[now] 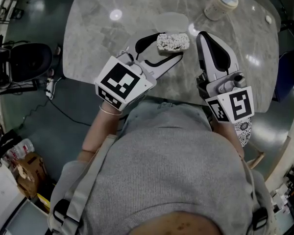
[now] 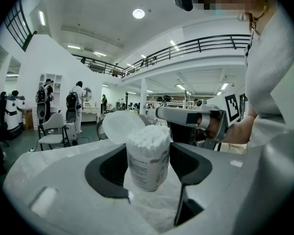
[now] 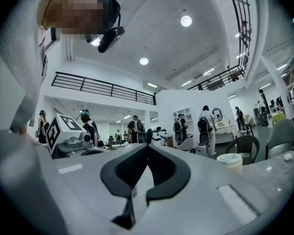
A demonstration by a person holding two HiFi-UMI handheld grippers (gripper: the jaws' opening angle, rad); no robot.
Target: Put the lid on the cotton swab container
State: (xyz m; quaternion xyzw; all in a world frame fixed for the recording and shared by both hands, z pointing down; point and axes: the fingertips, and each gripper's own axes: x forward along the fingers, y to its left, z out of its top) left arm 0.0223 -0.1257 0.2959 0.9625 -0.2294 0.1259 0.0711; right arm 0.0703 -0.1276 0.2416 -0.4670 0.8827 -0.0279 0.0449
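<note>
Cotton swab container [image 2: 148,166], swabs exposed, is gripped in left gripper [image 2: 147,151] jaws above the grey marble surface [image 1: 98,23]. Lid [image 2: 121,126] sits tilted just behind it. Right gripper [image 3: 147,150] jaws are clenched. Only head view shows floor cables [image 1: 63,111]. Gripper views show white hall and balcony railing [image 2: 201,45].

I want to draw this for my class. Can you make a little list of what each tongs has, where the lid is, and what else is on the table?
left tongs: closed on the cotton swab container
container top: open, swabs showing
right tongs: shut, pinching the thin round lid by its edge
lid: not on the container yet, close beside its open top
table: grey, marble-look
also on the table: another round tub with its lid on, at the far side
</note>
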